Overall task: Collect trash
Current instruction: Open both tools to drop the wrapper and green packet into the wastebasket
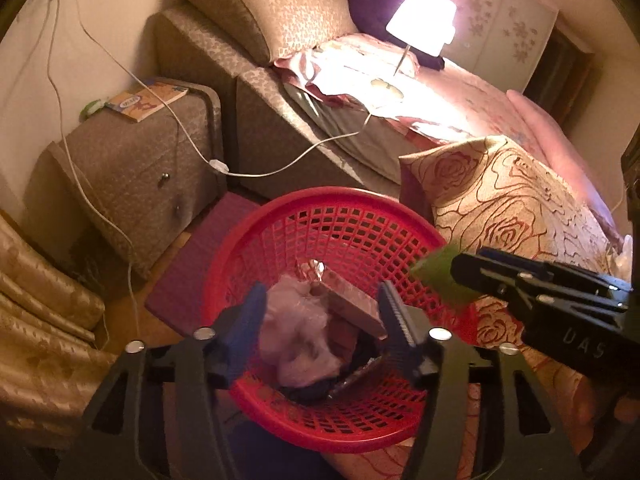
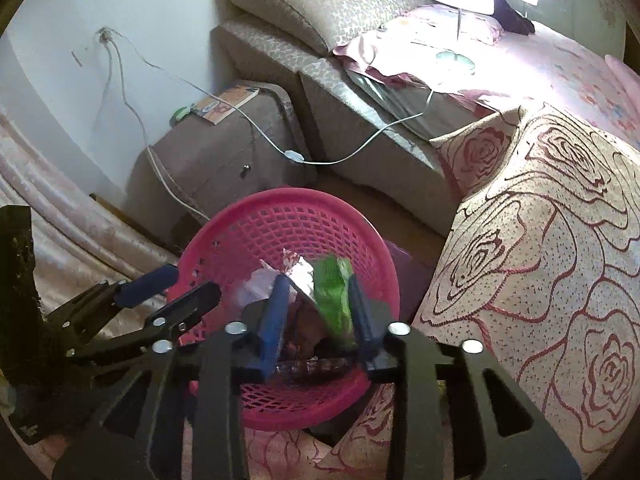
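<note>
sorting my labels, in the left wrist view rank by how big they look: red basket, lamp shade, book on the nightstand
1. red basket, though it sits nearest the camera
2. lamp shade
3. book, close to the shade in apparent size, so that order is unsure

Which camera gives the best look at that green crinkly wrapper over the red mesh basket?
The right wrist view: the green crinkly wrapper sits near centre, between that camera's own tongs, above the red plastic mesh basket. The left wrist view catches only a blurred green corner ahead of the right tongs.

Both wrist cameras look steeply down past their own claw, close above the shared red basket beside the bed.
</note>
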The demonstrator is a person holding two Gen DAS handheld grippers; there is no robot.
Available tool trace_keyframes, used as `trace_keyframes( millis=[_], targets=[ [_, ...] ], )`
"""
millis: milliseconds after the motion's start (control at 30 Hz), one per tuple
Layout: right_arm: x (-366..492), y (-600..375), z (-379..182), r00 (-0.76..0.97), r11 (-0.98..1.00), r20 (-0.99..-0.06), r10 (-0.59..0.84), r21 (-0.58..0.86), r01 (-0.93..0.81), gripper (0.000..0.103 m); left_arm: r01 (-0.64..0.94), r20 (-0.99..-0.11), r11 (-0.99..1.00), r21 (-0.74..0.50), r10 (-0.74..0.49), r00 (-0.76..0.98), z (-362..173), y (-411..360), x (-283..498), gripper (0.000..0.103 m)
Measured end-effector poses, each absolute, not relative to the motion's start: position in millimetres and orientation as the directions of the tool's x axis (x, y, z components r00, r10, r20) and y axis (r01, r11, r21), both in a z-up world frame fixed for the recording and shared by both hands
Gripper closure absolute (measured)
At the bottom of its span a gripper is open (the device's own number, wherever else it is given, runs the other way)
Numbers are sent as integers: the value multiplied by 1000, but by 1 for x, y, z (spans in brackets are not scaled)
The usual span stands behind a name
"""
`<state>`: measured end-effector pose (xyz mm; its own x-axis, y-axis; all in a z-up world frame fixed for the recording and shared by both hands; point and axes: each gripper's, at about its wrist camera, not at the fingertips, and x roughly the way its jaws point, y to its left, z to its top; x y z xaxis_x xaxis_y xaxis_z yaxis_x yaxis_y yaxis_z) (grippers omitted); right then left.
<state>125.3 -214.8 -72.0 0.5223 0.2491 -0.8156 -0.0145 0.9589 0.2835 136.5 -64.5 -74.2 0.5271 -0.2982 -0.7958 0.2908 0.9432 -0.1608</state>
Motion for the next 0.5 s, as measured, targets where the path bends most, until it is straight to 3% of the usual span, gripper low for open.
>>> trace_keyframes(
  millis=[333, 500],
  targets=[
    [109, -227, -69, 544, 959, -806, 234, 283, 8, 68, 272, -784, 946, -174, -301, 543, -65, -59, 132, 34],
    [90, -237, -63, 570, 961, -795, 206, 276, 37, 58, 280, -769, 943, -180, -312, 557, -55, -59, 123, 33]
  ],
)
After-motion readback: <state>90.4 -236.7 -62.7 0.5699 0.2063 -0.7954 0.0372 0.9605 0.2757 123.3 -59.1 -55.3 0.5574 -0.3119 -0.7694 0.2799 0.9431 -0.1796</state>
